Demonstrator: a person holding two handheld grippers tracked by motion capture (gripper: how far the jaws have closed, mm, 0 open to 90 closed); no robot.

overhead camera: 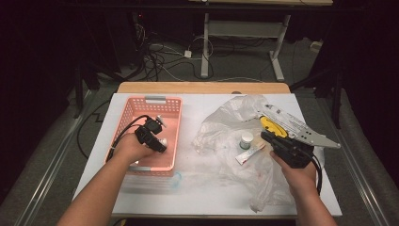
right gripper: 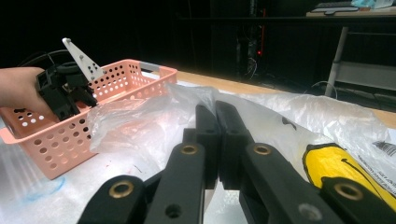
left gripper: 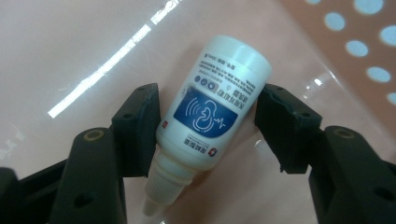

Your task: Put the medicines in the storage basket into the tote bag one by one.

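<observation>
A white dropper bottle [left gripper: 212,109] with a blue label lies tilted on the floor of the pink basket [overhead camera: 129,115]. My left gripper [left gripper: 205,130] is low inside the basket [left gripper: 70,42] and open, one pad on each side of the bottle and close against it. In the high view the left gripper [overhead camera: 157,141] sits near the basket's right wall. My right gripper [overhead camera: 269,137] is shut and empty above the crumpled clear plastic bag [overhead camera: 226,117]. Its fingers [right gripper: 208,135] are pressed together over the bag [right gripper: 140,121].
A small white jar [overhead camera: 246,139] and a white tube [overhead camera: 248,153] lie on the bag. A yellow item [right gripper: 336,168] is inside it by the right gripper. A white sheet [overhead camera: 197,188] covers the table. Blue marks [overhead camera: 176,181] show near the basket's front.
</observation>
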